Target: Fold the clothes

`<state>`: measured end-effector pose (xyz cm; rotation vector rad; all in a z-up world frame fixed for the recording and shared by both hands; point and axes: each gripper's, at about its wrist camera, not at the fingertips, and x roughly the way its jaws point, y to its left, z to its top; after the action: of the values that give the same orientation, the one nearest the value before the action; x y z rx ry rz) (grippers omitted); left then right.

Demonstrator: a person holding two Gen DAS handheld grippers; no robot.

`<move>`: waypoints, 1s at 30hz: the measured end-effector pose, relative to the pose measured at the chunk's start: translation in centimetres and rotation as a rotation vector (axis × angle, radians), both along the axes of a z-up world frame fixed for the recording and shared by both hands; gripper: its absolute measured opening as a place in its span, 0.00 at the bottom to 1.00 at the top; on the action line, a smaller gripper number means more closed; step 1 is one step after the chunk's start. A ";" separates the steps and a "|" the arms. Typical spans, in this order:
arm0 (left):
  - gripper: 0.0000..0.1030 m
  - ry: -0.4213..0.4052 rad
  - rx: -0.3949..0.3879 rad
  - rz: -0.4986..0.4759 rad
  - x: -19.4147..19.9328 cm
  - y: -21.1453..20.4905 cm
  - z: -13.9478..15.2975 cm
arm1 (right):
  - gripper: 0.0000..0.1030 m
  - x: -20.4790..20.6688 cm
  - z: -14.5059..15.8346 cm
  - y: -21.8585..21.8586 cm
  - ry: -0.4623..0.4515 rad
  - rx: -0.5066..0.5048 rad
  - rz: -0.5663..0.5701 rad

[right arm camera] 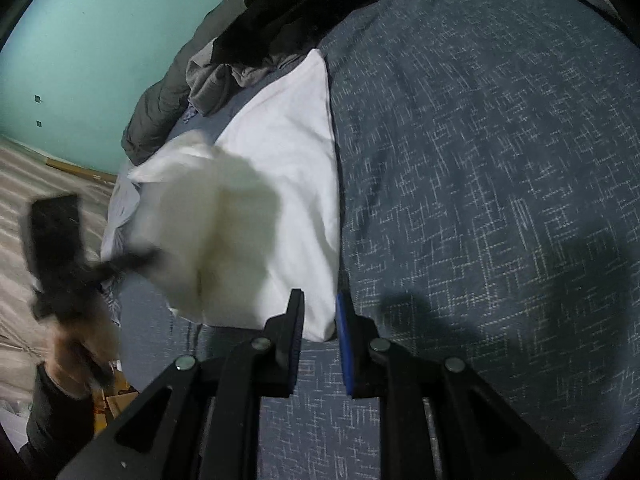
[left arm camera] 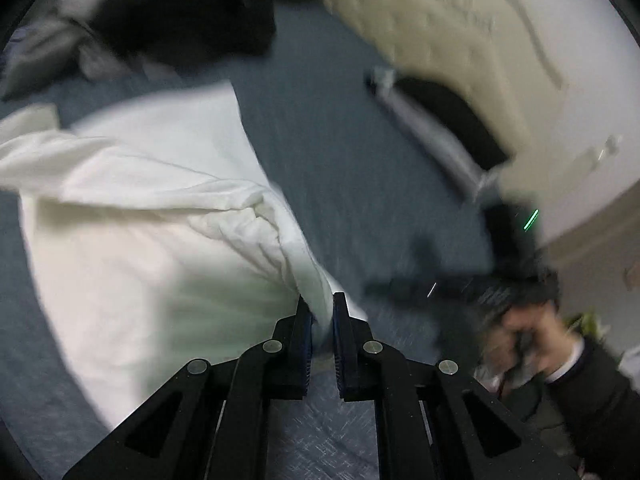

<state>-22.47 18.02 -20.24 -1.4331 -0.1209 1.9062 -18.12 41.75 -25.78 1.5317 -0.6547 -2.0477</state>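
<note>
- Left wrist view: the white shirt [left arm camera: 132, 216] lies on the blue bed [left arm camera: 340, 168], ahead and to the left. The left gripper [left arm camera: 317, 312] is clenched on a bunched edge of it, lifting that fold.
- Right wrist view: the shirt's long axis runs away from the right gripper [right arm camera: 320, 312]. Its fingers stand slightly parted at the near corner, grasping nothing visible. Other clothes [right arm camera: 256, 40] are heaped beyond.

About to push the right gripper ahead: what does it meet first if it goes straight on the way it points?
Likely the near corner of the white garment, just ahead of the open right gripper on the blue bedspread; depth is unclear.
</note>
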 end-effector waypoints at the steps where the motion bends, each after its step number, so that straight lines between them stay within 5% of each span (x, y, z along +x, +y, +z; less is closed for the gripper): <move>1: 0.10 -0.011 -0.017 -0.007 0.3 0.3 -0.9 | 0.15 0.0 0.0 -0.1 0.002 -0.004 0.002; 4: 0.23 -0.041 -0.016 0.004 0.8 -0.2 -2.1 | 0.15 -0.1 0.0 -0.9 0.002 -0.020 0.021; 7: 0.35 -0.004 0.016 0.038 0.9 -2.1 0.0 | 0.15 -0.4 0.0 -2.6 -0.001 -0.027 0.050; 10: 0.35 0.034 0.017 0.087 0.8 -5.1 1.8 | 0.33 -0.7 0.1 -4.2 -0.006 -0.034 0.075; 18: 0.35 0.030 -0.035 0.166 1.3 -10.3 0.6 | 0.35 -2.0 -1.0 -7.2 -0.066 -0.020 0.076; 30: 0.35 -0.009 -0.037 0.214 2.6 -14.2 -3.0 | 0.35 -2.6 -2.2 -8.5 -0.055 0.143 0.074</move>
<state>-19.83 3.78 -23.23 -1.5042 -0.2534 2.0838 -20.76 33.29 -27.93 1.6719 -0.4731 -2.0415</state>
